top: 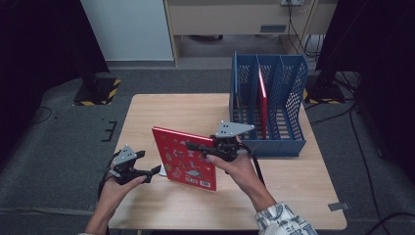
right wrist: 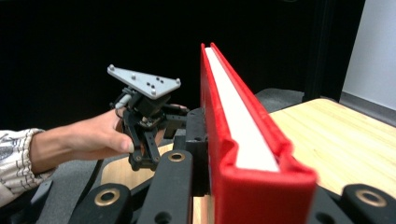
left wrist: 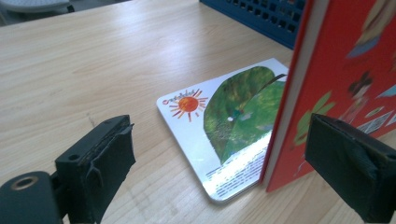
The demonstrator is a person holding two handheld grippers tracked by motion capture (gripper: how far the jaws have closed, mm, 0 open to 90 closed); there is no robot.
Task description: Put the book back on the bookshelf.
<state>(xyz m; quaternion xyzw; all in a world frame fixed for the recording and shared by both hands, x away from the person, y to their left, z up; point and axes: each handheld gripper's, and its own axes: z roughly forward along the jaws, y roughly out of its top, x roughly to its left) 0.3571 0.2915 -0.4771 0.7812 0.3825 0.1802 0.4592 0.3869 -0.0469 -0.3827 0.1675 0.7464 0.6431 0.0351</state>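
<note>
A red picture book stands upright on the wooden table, its lower edge resting on the top. My right gripper is shut on its upper edge; in the right gripper view the red book runs away between the jaws. My left gripper sits just left of the book, open. In the left gripper view its pads stand wide apart, with the red book's lower corner close to the right pad and no pad pressing on it. A white book with a green leaf and a sun lies flat behind.
A blue slotted file rack stands at the table's far right, with another red book upright in a slot. The person's left hand and the left gripper appear across the red book in the right gripper view. Dark floor surrounds the table.
</note>
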